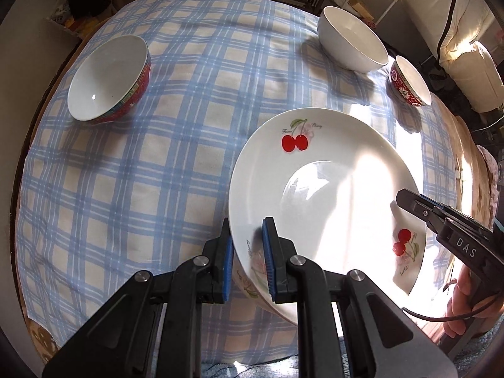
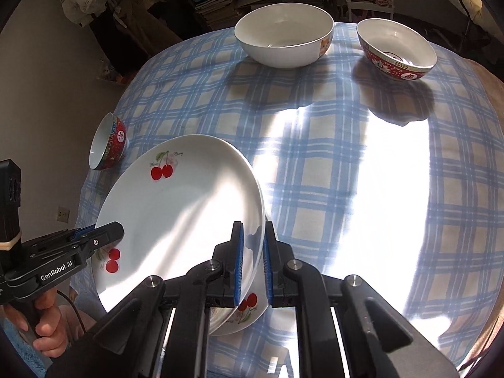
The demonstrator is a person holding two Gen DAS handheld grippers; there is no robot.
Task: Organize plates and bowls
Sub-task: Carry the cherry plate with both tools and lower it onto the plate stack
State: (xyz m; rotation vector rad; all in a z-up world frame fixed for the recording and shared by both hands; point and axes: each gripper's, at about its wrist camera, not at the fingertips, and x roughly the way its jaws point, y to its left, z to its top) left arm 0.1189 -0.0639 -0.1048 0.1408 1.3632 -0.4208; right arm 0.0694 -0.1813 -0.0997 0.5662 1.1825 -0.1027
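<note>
Checked cloth [image 1: 126, 173] w/ cherry plate [image 1: 315, 170] tilted, L tongs [image 1: 247, 245] & R tongs [image 2: 252, 245] clamped on opposite rims.

A round table draped in a blue-and-cream checked cloth [image 2: 330, 163] carries three bowls. A large white bowl [image 2: 283, 34] stands at the far side with a red patterned bowl [image 2: 397, 52] just beside it, and another red patterned bowl [image 1: 108, 78] sits well apart near the opposite edge.
</note>
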